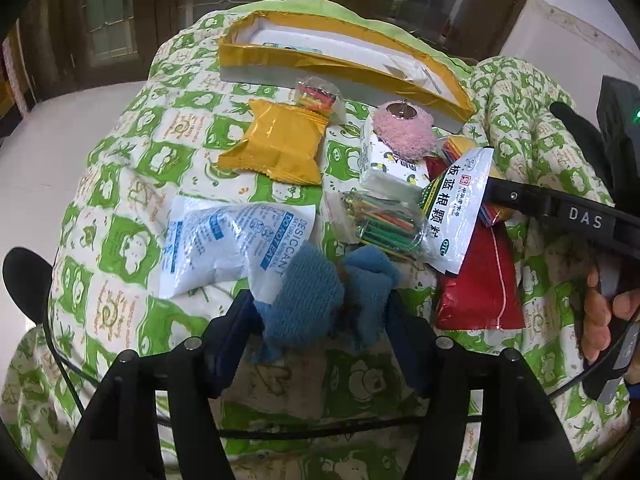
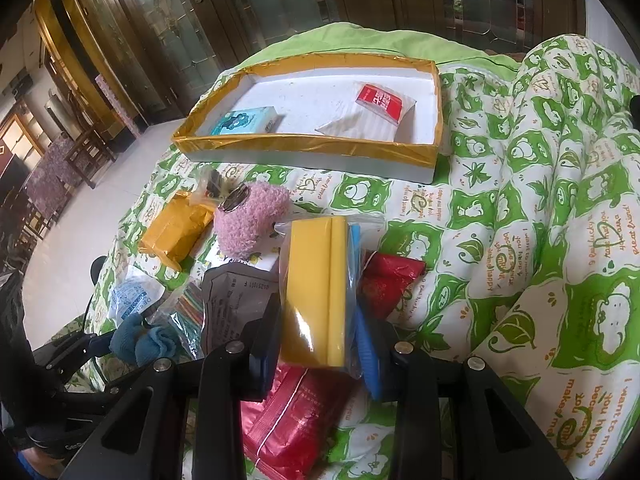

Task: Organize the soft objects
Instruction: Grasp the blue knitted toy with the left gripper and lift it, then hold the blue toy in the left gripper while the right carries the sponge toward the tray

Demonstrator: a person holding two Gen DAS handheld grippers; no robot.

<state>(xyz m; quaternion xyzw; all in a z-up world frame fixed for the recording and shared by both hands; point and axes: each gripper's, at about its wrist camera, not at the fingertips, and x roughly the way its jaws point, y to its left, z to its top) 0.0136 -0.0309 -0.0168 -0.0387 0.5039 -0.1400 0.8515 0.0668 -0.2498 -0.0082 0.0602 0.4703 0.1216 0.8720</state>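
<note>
Between my left gripper's (image 1: 324, 312) fingers a bunched blue cloth (image 1: 320, 292) is pinched, above the green-patterned quilt (image 1: 120, 184); just beyond it lie a desiccant sachet (image 1: 224, 244) and a yellow packet (image 1: 276, 142). Through the right wrist camera, my right gripper (image 2: 316, 344) clamps a bagged yellow sponge (image 2: 316, 280) over a red pouch (image 2: 296, 412). Farther back sits the gold-rimmed tray (image 2: 304, 148), and a pink fuzzy ball (image 2: 250, 224) lies near it.
</note>
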